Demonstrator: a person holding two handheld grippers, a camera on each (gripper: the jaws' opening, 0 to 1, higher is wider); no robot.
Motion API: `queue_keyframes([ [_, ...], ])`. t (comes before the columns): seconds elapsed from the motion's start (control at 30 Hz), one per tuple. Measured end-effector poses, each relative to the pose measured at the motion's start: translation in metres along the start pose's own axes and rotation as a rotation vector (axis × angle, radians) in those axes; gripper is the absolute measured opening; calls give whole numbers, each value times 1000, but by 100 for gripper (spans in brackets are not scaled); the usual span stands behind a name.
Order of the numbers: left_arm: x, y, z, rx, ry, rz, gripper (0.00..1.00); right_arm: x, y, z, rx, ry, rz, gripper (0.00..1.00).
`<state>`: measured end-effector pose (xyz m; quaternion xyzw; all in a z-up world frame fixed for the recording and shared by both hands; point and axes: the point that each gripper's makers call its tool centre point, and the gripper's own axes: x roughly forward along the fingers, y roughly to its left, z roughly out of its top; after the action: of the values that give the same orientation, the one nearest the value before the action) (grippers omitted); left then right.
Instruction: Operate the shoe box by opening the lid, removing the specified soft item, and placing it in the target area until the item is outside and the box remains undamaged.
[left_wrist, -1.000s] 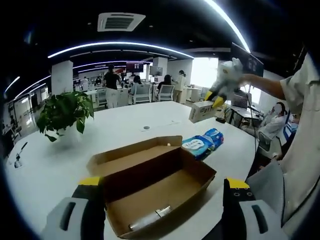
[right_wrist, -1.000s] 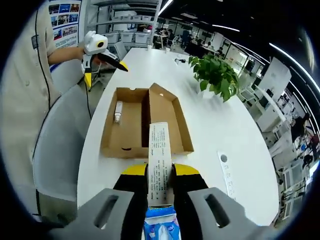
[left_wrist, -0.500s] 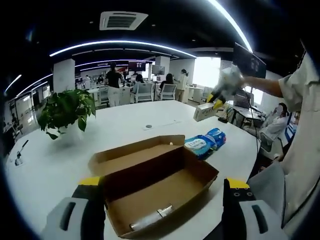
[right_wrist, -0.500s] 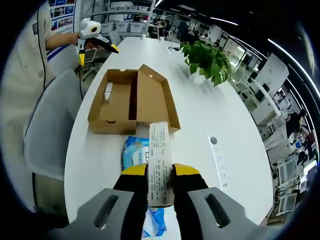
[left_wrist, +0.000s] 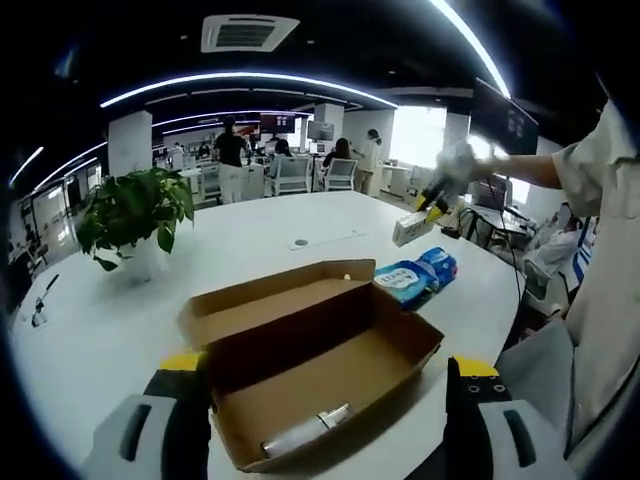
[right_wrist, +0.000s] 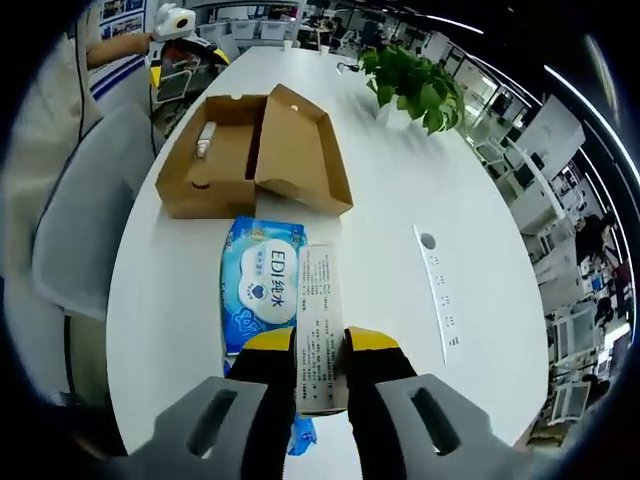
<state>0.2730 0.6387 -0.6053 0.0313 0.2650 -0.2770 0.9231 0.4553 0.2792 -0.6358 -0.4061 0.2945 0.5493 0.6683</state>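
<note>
Right tool (right_wrist: 320, 345) is clamped on a small white carton (right_wrist: 319, 320), held up above the blue wipes pack (right_wrist: 262, 283), which lies on the worktop (right_wrist: 390, 215) just beside the open shoe box (right_wrist: 250, 155). Left tool (left_wrist: 320, 385) hovers with its jaws spread wide over the box, gripping nothing. I'd set the carton down slowly, flat, next to the pack. Plenty of bare worktop toward the plant (right_wrist: 412, 85); mind the near edge and the box flap.
</note>
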Motion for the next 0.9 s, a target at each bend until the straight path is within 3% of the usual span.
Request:
queue_keyframes([
  [0.5,8,0,-3,-9,21,-3,100,25,-8,-60,14,80,40,16],
  [0.9,15,5,-10,-15,47,-3,100,43,-8,-94,-2,137,83,16],
])
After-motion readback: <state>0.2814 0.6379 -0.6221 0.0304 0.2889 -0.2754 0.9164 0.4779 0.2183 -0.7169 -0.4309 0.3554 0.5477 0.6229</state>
